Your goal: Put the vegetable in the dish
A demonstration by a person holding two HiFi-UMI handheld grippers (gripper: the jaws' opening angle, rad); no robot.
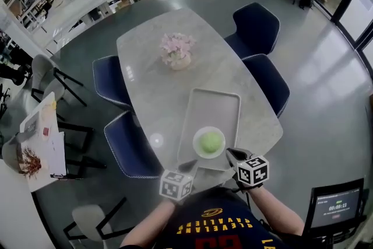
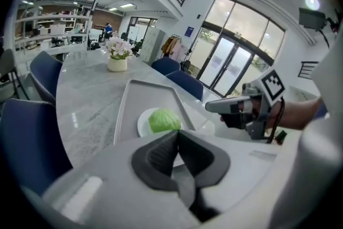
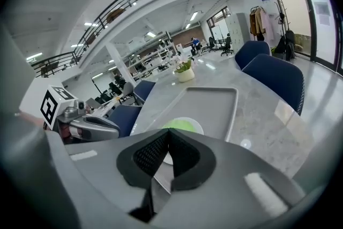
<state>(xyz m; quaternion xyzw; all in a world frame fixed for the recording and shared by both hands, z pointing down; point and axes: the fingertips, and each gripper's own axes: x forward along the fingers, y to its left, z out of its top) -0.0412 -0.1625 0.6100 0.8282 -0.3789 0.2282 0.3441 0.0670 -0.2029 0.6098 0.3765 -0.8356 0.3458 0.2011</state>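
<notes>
A round green vegetable (image 1: 210, 140) lies in a small white dish (image 1: 200, 150) on the near end of a grey tray (image 1: 217, 108). My left gripper (image 1: 188, 166) is shut and empty, just short of the tray's near left corner. On the near right of the dish, my right gripper (image 1: 231, 153) is shut and empty too. In the left gripper view the shut jaws (image 2: 177, 133) meet just before the vegetable (image 2: 164, 119) and dish (image 2: 143, 125). From the right gripper (image 3: 168, 131), the vegetable (image 3: 180, 125) peeks over the closed tips.
A pot of pink flowers (image 1: 178, 51) stands at the table's far end. Navy chairs (image 1: 257, 25) line both long sides of the grey table (image 1: 150, 90). A monitor (image 1: 336, 207) stands at the lower right, and desks and shelving fill the room at left.
</notes>
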